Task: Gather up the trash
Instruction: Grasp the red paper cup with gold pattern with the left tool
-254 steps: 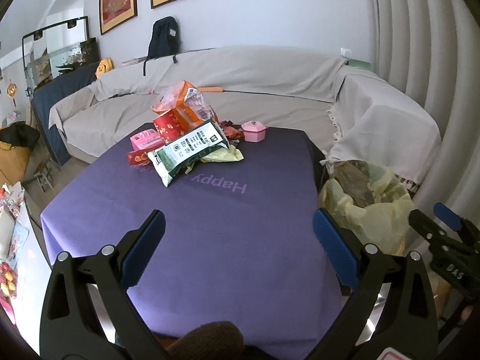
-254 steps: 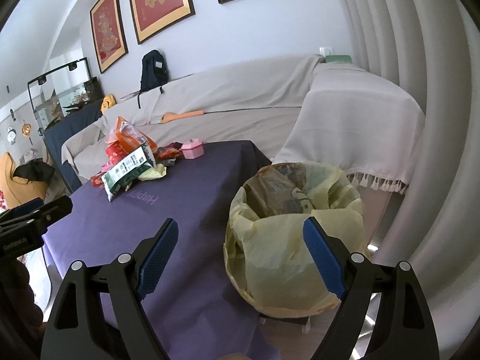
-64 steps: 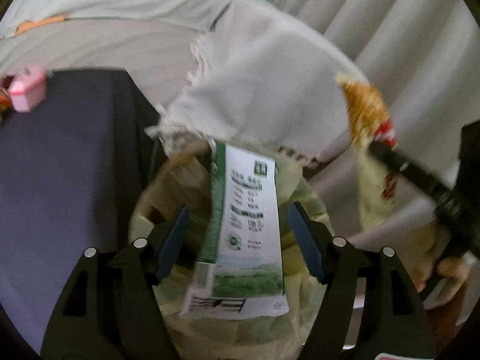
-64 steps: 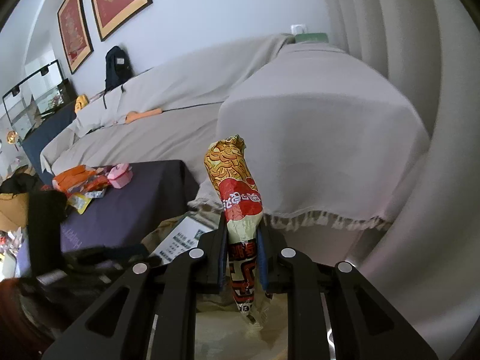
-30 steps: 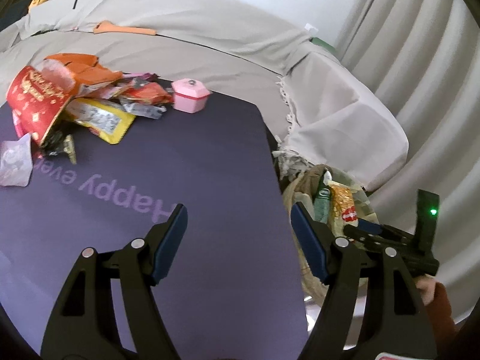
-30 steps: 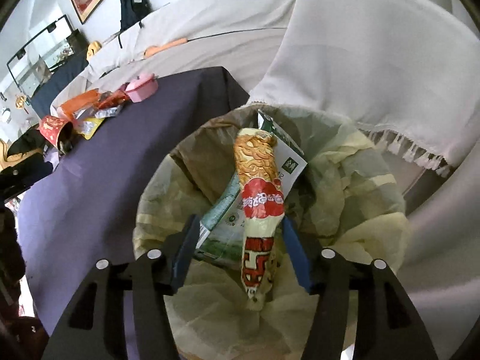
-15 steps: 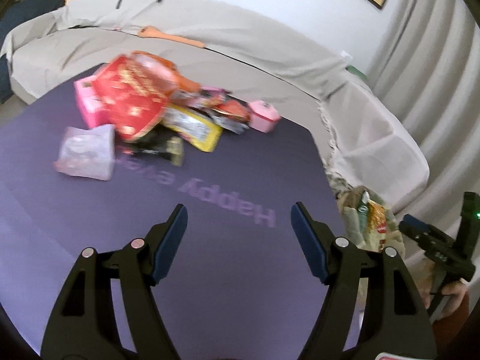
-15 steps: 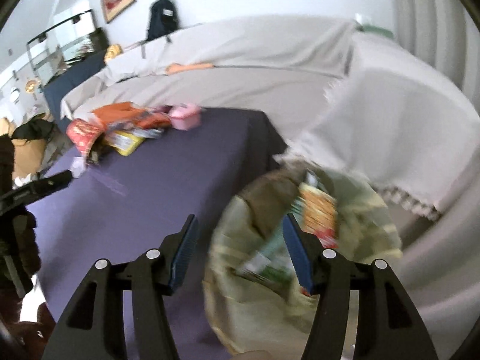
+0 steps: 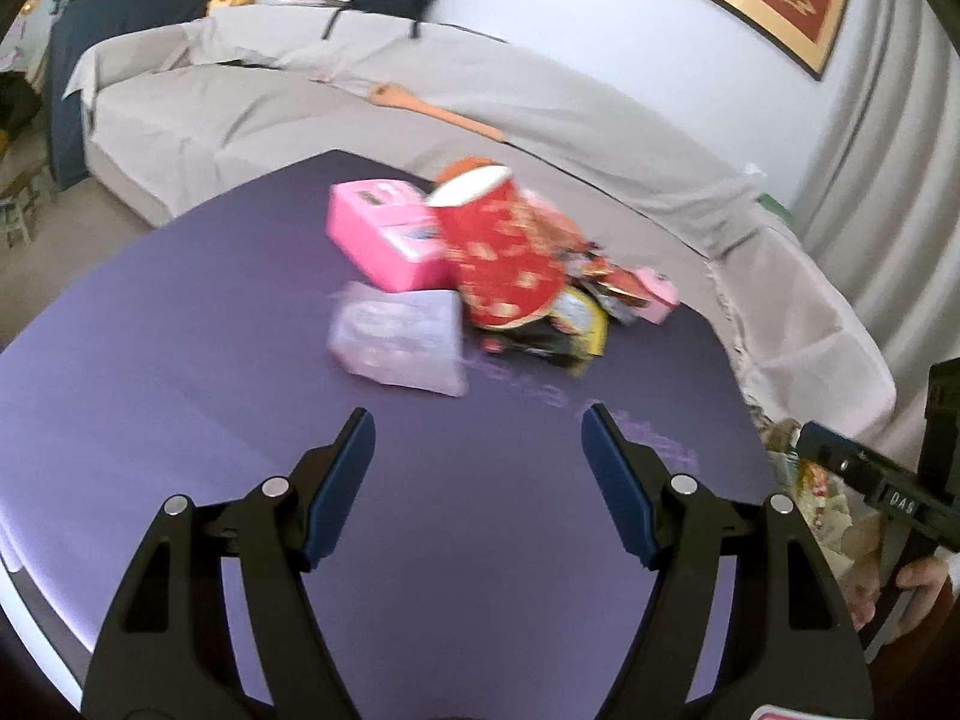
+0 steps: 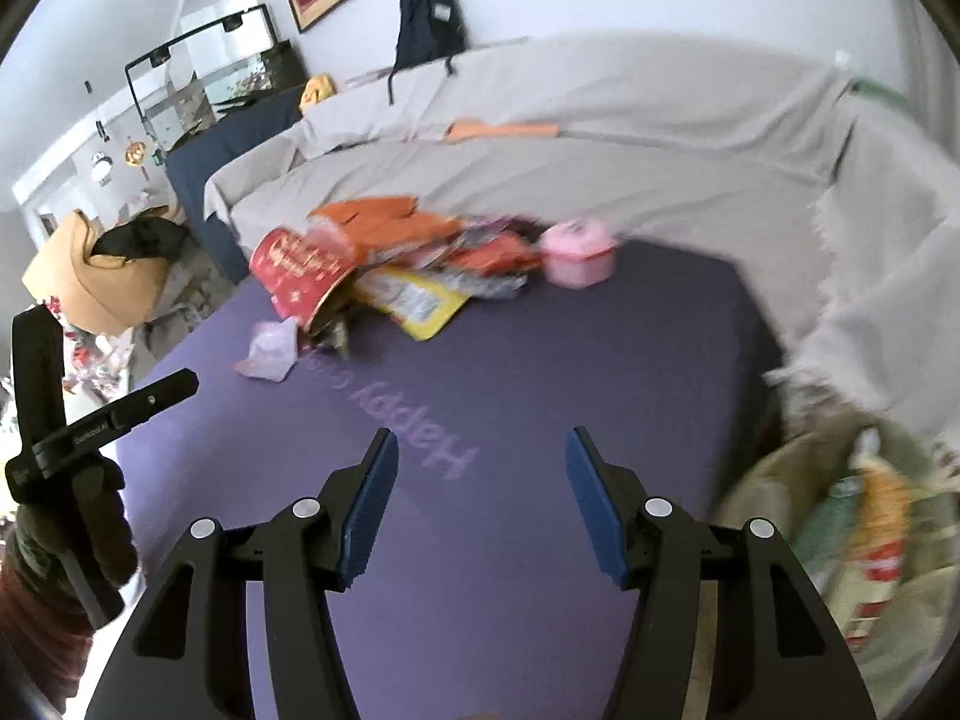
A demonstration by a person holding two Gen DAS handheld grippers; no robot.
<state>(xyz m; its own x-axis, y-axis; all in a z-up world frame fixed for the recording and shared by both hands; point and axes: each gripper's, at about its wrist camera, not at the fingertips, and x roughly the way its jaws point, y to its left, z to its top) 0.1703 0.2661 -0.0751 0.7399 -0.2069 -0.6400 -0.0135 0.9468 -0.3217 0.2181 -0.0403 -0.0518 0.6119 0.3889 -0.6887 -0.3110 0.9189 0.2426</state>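
Note:
A heap of trash lies on the purple tablecloth (image 9: 180, 372): a red paper cup (image 9: 510, 252) on its side, a pink box (image 9: 384, 234), a clear plastic wrapper (image 9: 399, 342) and a yellow wrapper (image 10: 420, 300). My left gripper (image 9: 477, 456) is open and empty, above the cloth short of the clear wrapper. My right gripper (image 10: 480, 480) is open and empty over the cloth. The bin (image 10: 852, 516), lined with a yellow bag, stands right of the table and holds a green packet and a noodle packet.
A small pink lidded pot (image 10: 576, 255) sits at the table's far side. A covered grey sofa (image 9: 540, 108) wraps round the back and right. An orange back-scratcher (image 9: 438, 111) lies on it. A dark backpack (image 10: 429, 24) leans on top.
Both grippers have let their packets drop into the bin and swung back over the table. The left one has come nearer the heap; the right one has turned left, away from the bin.

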